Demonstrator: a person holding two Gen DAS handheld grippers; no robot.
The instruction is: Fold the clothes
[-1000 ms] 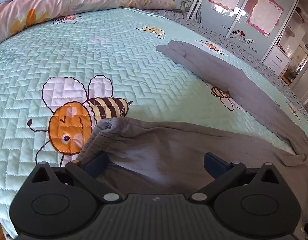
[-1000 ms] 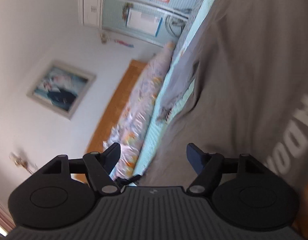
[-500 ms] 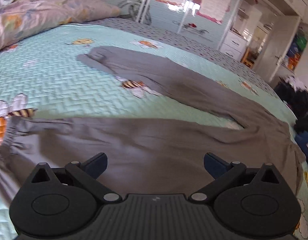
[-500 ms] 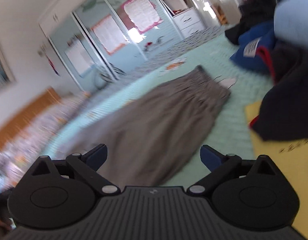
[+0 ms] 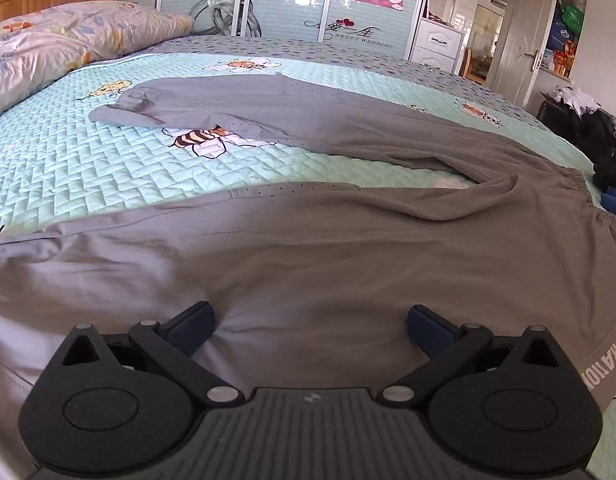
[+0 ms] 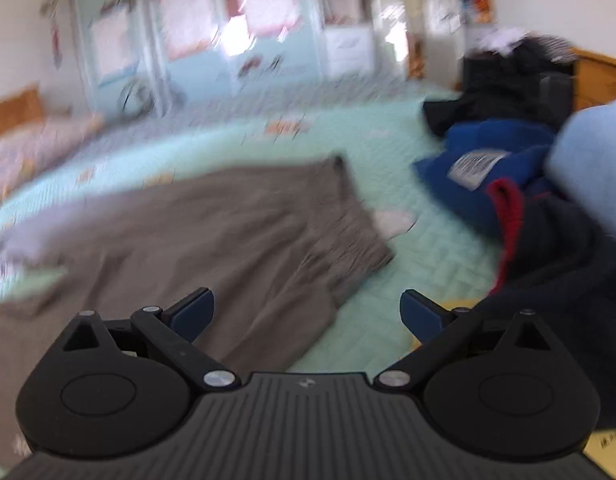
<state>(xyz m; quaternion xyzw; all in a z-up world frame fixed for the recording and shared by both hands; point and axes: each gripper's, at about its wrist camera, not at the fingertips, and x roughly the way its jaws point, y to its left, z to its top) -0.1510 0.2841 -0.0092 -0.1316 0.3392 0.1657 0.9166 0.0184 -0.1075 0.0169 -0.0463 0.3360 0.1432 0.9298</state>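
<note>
Grey trousers (image 5: 308,240) lie spread on the bed, legs apart in a V, the far leg (image 5: 268,116) reaching toward the pillows, the waistband (image 5: 579,188) at the right. My left gripper (image 5: 309,322) is open and empty, just above the near leg. In the blurred right wrist view the trousers (image 6: 212,232) lie ahead with the waistband (image 6: 347,216) to the right. My right gripper (image 6: 306,314) is open and empty, above the trousers' near edge.
The bed has a mint quilted cover (image 5: 88,168) with bee prints. Floral pillows (image 5: 60,44) lie at the far left. A pile of dark, blue and red clothes (image 6: 527,208) sits right of the waistband. Wardrobe doors (image 5: 327,0) stand behind the bed.
Both grippers swung round over the last second. The left view turned from the trouser cuff toward the waistband side. The right view turned from the wall to the waistband and clothes pile.
</note>
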